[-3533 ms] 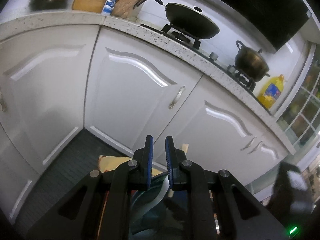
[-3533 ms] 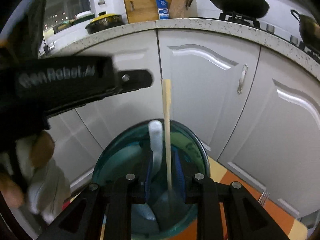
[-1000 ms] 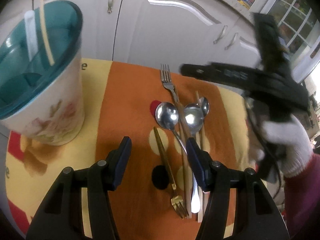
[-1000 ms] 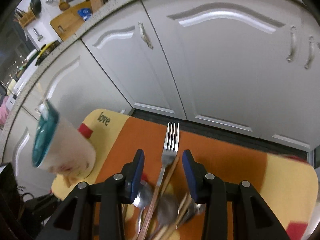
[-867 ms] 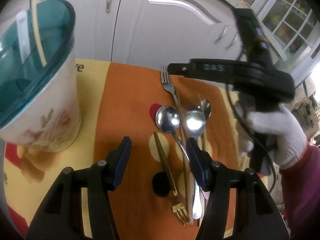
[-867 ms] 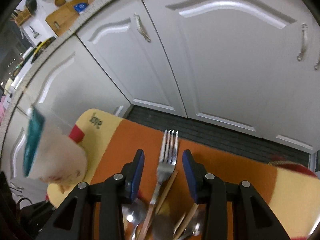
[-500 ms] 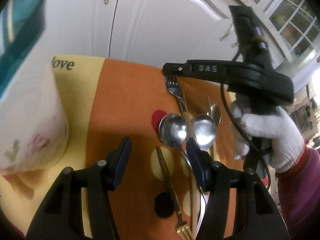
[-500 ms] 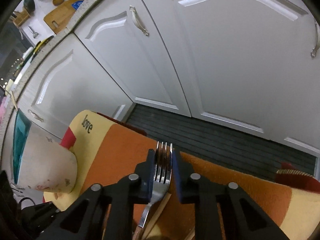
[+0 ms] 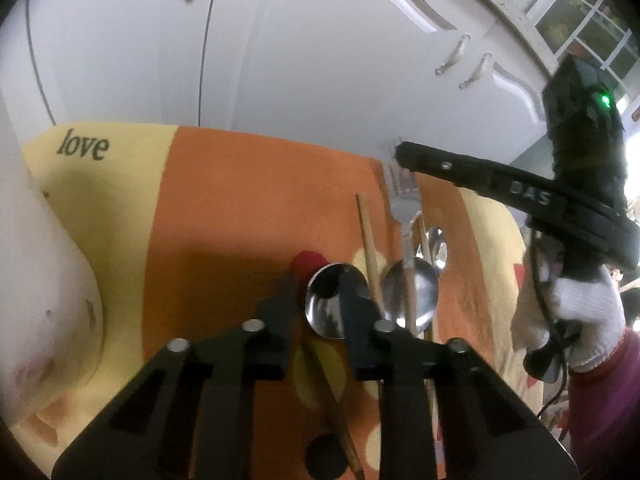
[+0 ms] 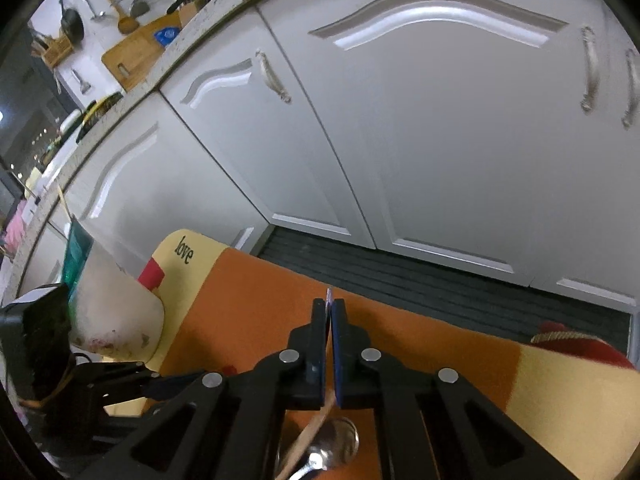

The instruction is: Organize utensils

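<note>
A: Left wrist view, lower left: white holder [image 9: 48,300] on the orange-and-yellow mat [image 9: 240,208]. My left gripper [image 9: 316,300] sits lower centre, jaws closing around the nearer spoon [image 9: 326,306]; I cannot tell if the pads press it yet.

B: And to the right?

A: A chopstick [image 9: 370,248], a second spoon [image 9: 414,294] and the fork [image 9: 404,204] lie just beside it. My right gripper [image 10: 329,320] has its jaws clamped narrow on the fork's tines at right of centre.

B: Risks?

A: The fork's handle lies across the second spoon, so lifting may drag it. The spoon bowl is rounded and slick; the closing pads could squeeze it out sideways.
</note>
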